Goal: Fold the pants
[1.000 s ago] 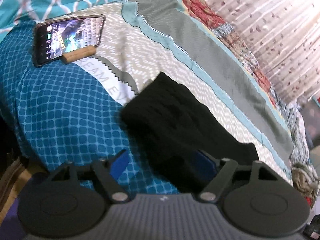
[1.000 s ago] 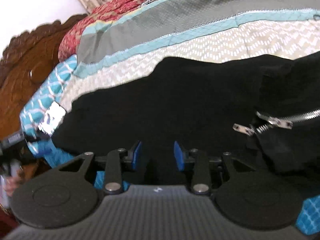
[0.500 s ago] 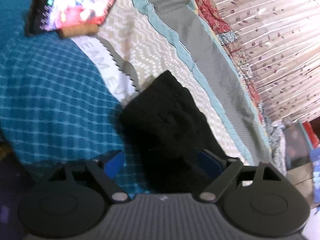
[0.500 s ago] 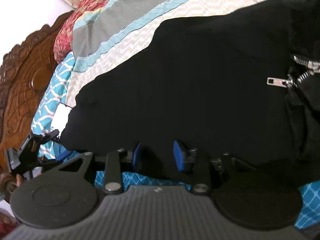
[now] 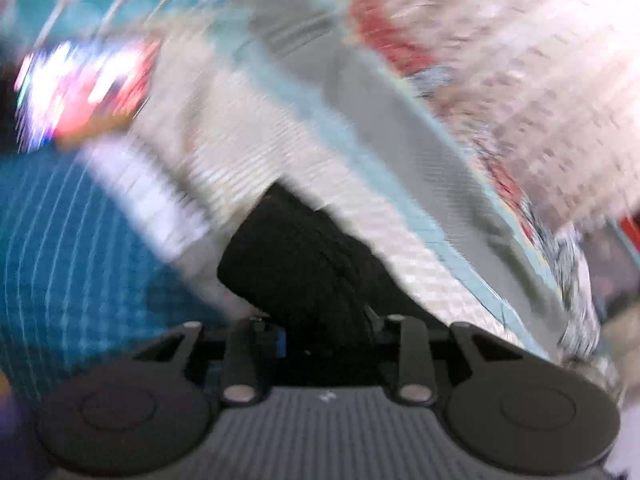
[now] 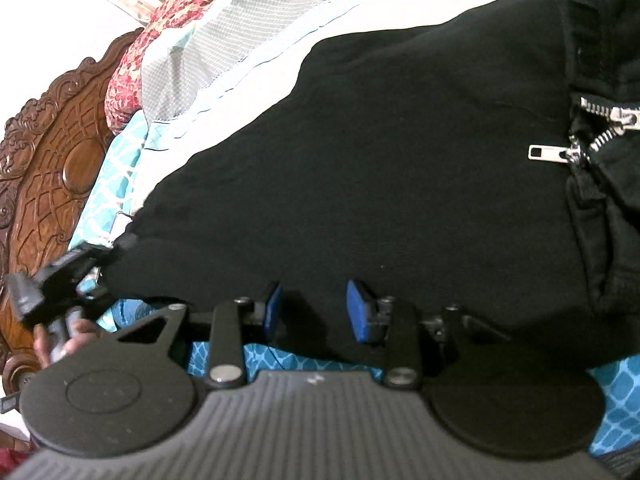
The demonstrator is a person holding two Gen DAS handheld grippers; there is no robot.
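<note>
Where the left tongs (image 5: 326, 344) stood spread wide a second ago with the black pants (image 5: 304, 264) merely between their fingers, they have just been closing, and now they pinch a bunched fold at the leg end of the cloth. The left wrist view has gone badly smeared, so the phone (image 5: 80, 88) propped on the bed (image 5: 100, 248) shows only as streaks of light, though it was sharp before. The right tongs (image 6: 314, 306) look much as they did: partly drawn together, their blue pads (image 6: 358, 312) on either side of the near edge of the pants (image 6: 360, 168), pinching it. The pants lie flat across the patterned bedspread, with the zipper (image 6: 576, 144) at the right. The left tongs and a hand (image 6: 60, 340) show at the left edge, before the carved headboard (image 6: 52, 152).
</note>
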